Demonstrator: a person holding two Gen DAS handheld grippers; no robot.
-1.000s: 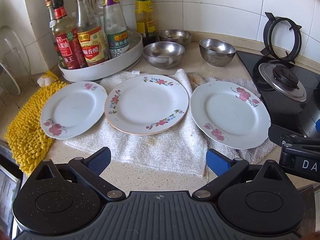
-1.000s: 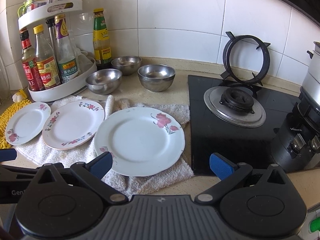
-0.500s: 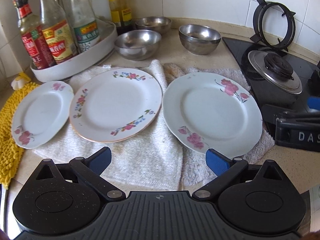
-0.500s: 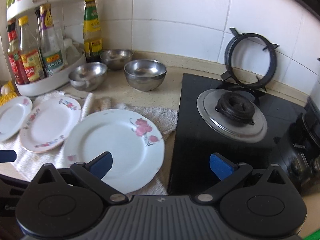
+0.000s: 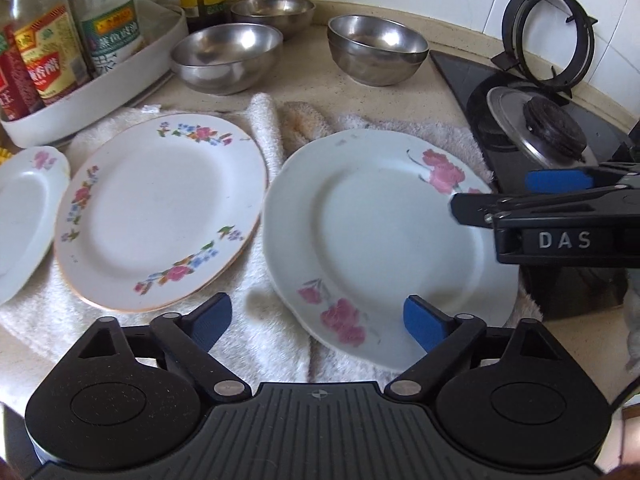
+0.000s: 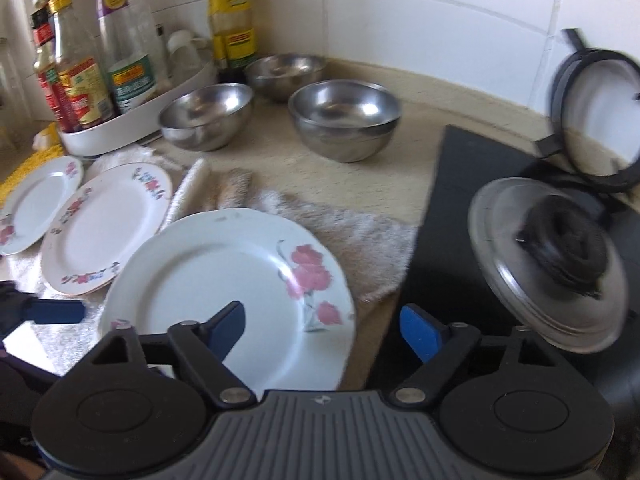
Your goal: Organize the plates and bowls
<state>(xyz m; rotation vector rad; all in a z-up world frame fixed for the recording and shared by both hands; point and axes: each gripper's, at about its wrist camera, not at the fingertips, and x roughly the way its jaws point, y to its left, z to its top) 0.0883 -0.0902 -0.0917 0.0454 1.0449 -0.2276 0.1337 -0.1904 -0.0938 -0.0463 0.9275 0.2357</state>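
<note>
Three flowered white plates lie on a white towel [image 5: 264,332]: a small plate [image 5: 20,216] at the left, a middle plate [image 5: 160,208], and a larger right plate [image 5: 380,240] [image 6: 224,280]. Behind them stand three steel bowls [image 5: 226,56] [image 5: 272,12] [image 5: 378,48]. My left gripper [image 5: 316,318] is open just above the right plate's near rim, nothing held. My right gripper [image 6: 322,324] is open at that plate's right rim, one finger over the plate, the other past its edge. From the left wrist view it [image 5: 496,196] reaches in from the right.
A white turntable rack [image 5: 100,92] with sauce bottles stands at the back left. A black gas hob [image 6: 500,200] with a burner cap [image 6: 560,248] lies right of the towel, and a pan ring [image 6: 596,120] leans on the tiled wall. A yellow mat [image 6: 24,168] lies far left.
Both grippers have moved forward and down toward the right plate, which now fills more of both views. Both stay open. The plates and bowls have not moved.
</note>
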